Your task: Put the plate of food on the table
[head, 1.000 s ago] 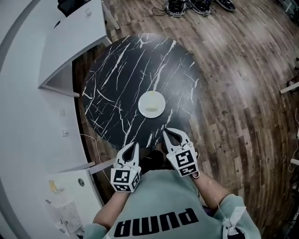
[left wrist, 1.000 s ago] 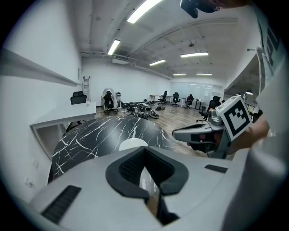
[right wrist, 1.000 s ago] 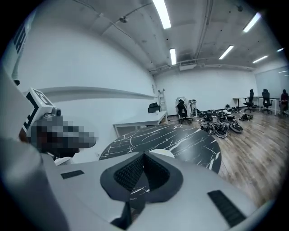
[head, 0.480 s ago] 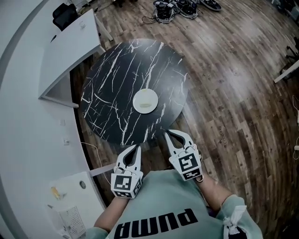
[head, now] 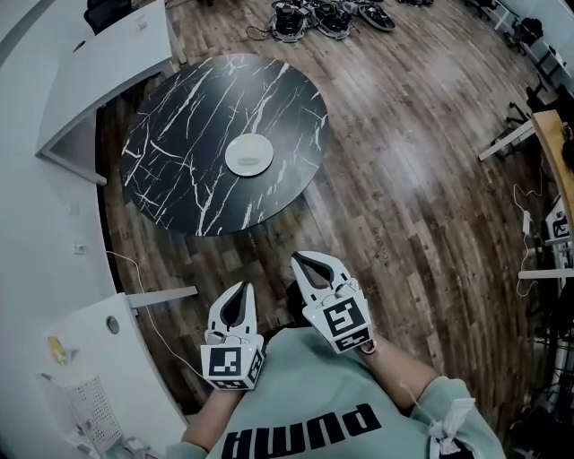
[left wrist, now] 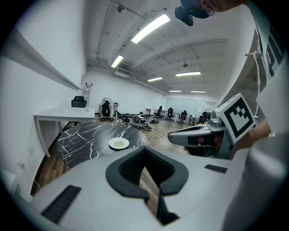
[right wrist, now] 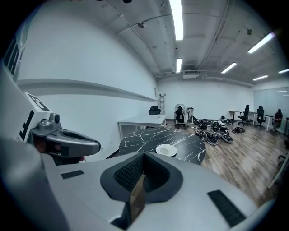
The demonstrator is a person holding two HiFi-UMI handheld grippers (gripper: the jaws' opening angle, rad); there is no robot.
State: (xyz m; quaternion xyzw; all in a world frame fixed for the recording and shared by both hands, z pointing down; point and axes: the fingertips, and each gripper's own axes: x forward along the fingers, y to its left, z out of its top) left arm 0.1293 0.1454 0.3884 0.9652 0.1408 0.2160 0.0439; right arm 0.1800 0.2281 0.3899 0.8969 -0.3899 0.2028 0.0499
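The white plate of food (head: 248, 154) sits near the middle of a round black marble table (head: 175, 175). It also shows far off in the left gripper view, plate (left wrist: 118, 143) on table (left wrist: 83, 134), and in the right gripper view, plate (right wrist: 166, 150) on table (right wrist: 143, 135). My left gripper (head: 240, 289) and right gripper (head: 300, 260) hang side by side over the wooden floor, well short of the table's near edge. Both are shut and hold nothing. Each gripper view shows its own shut jaws, left gripper (left wrist: 145, 151) and right gripper (right wrist: 143, 156).
A white desk (head: 112, 56) stands behind the table at the upper left. A white cabinet (head: 85, 359) is at my lower left. Dark gear (head: 325, 16) lies in a heap on the floor beyond the table. A desk's edge (head: 549, 134) juts in at the right.
The table and plate have slid up and to the left in the head view and look smaller: I have backed away. Both grippers stayed shut and empty, close to my body.
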